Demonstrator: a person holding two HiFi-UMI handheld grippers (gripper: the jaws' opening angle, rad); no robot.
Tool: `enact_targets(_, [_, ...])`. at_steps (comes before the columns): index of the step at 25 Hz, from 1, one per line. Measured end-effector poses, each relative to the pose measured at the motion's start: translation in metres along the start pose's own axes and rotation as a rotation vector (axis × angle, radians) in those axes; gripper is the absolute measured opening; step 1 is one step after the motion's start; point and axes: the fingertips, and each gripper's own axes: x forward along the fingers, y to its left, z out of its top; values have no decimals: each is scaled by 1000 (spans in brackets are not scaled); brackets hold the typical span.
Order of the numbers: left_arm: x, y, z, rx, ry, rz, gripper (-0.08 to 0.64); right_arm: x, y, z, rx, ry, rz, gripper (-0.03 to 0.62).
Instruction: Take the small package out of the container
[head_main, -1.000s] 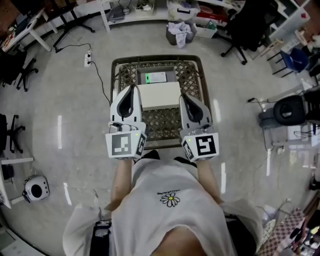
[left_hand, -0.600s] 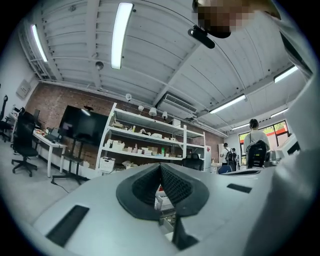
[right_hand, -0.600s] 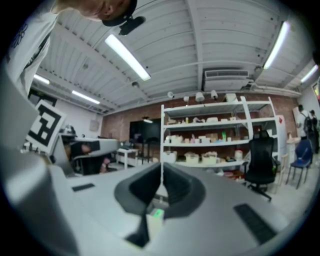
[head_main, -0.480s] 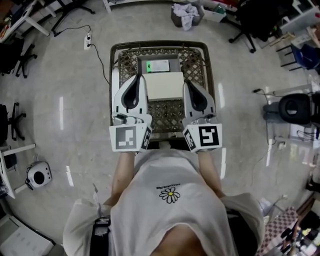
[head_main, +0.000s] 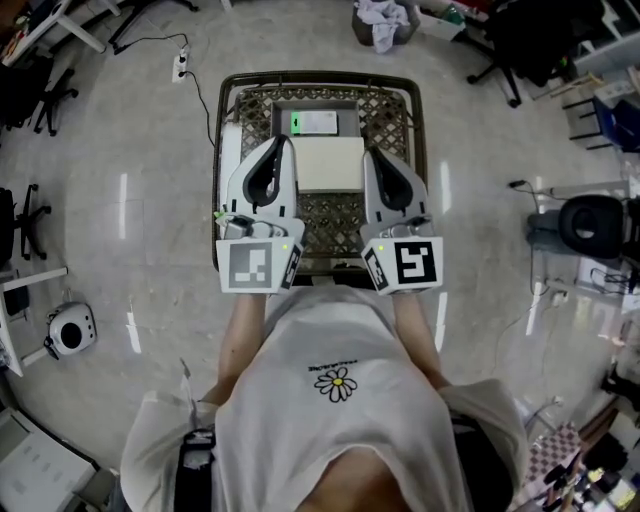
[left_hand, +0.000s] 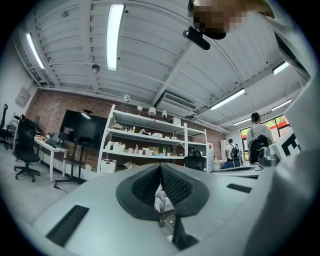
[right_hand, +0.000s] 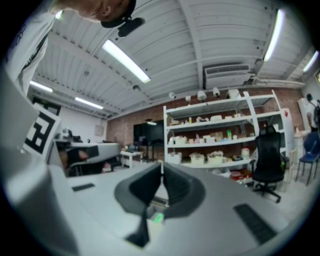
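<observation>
In the head view a brown wire-mesh container (head_main: 315, 79) stands on the floor in front of me. Inside it lies a white flat box (head_main: 330, 163), and behind that a small package with a green mark (head_main: 318, 122). My left gripper (head_main: 281, 145) and right gripper (head_main: 367, 156) hover side by side over the container's near half, flanking the white box. Both are held tilted upward, so their own views show the room and not the container. The left gripper (left_hand: 160, 168) and right gripper (right_hand: 161, 166) have their pads together, with nothing held.
A power strip (head_main: 181, 66) with its cable lies on the floor at the container's far left. A bin with cloth (head_main: 385, 20) stands beyond it. Office chairs (head_main: 588, 226) are at the right, and a round white device (head_main: 70, 331) at the left. Shelving (right_hand: 220, 135) lines the far wall.
Both grippers have moved forward over the container, their tips now beside the white box. The container sits higher in the head view. The jaws stayed shut.
</observation>
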Motion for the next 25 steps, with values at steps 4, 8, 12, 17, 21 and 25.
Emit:
enact_targets(4, [2,-4,-1,1,-4,-6,25,0,-6,-2,4,4,0,34])
enact_targets(8, [2,-8,1,-28,-29,-33,26,2,-7,-8,17,26,10,34])
enact_targets(12, [9,-9,0,-37,-26,-42,56,4,-9,-12,24,42,16,34])
enact_targets(17, [35,-26,-9,-4,27,-166,252,9,-13,-23,45,73,41,34])
enact_targets(21, [69,-36,-4,116,93,-233,253,10,-21,-23,77,67,40,34])
enact_targets(25, [108,-40,-13,279,144,-318,253,12,-30,-25,109,54,40,34])
